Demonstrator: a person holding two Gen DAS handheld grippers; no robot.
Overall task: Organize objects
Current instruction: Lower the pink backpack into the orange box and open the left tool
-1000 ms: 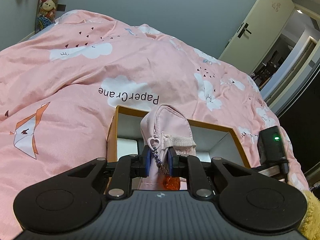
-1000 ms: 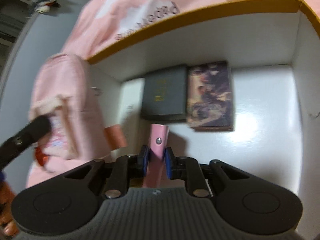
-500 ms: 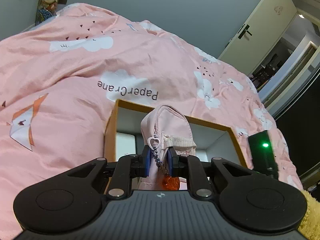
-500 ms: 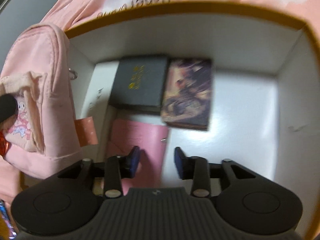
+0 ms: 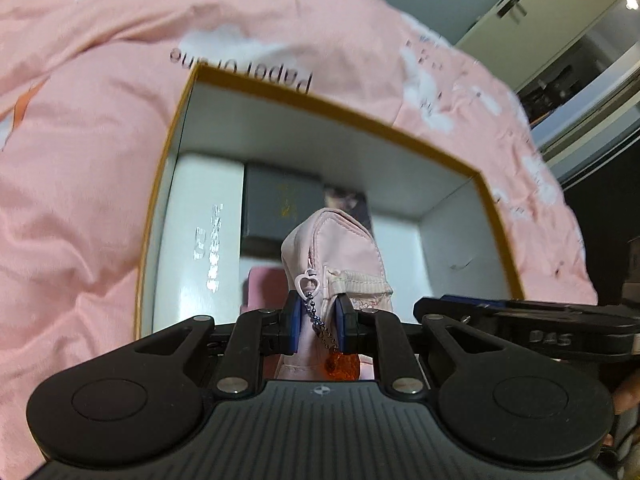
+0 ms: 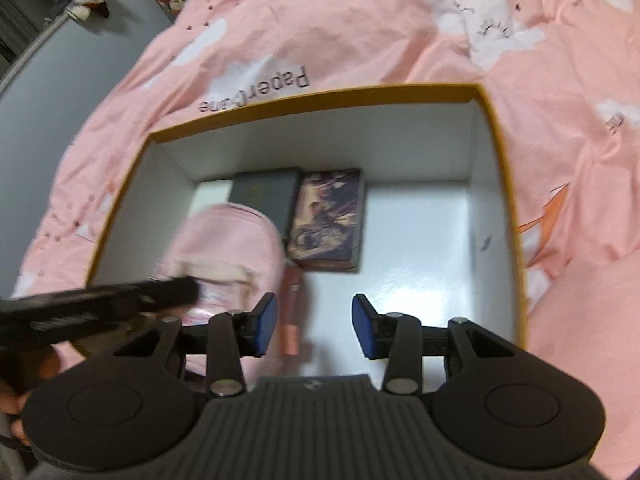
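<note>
On a bed covered by a pink quilt [image 6: 360, 20] printed with white clouds sits an open box [image 6: 320, 94] with a mustard rim and white inside walls.

At the box's left side, seen from the left wrist camera, a long white case [image 5: 204, 236] lies flat against the left wall. Next to it, toward the far wall, lies a dark grey book [image 6: 264, 196], and touching its right edge is a book with a dark picture cover [image 6: 330, 220]. The right part of the box floor is bare and glossy.

The left gripper [image 5: 318, 322] is closed tight on a small pink pouch [image 5: 336, 240], its blue pads pinching the zipper end. A white heart-shaped pull, a bead chain and an orange charm [image 5: 342, 364] hang between the jaws. The pouch hangs inside the box's opening, above the left half of the floor, in front of the grey book. A flat pink item [image 5: 262, 288] lies on the floor under it.

The right gripper [image 6: 314, 326] stands half open over the middle of the box, nothing between its blue pads. Beyond its left pad lies a pink tube [image 6: 292, 308], blurred.
</note>
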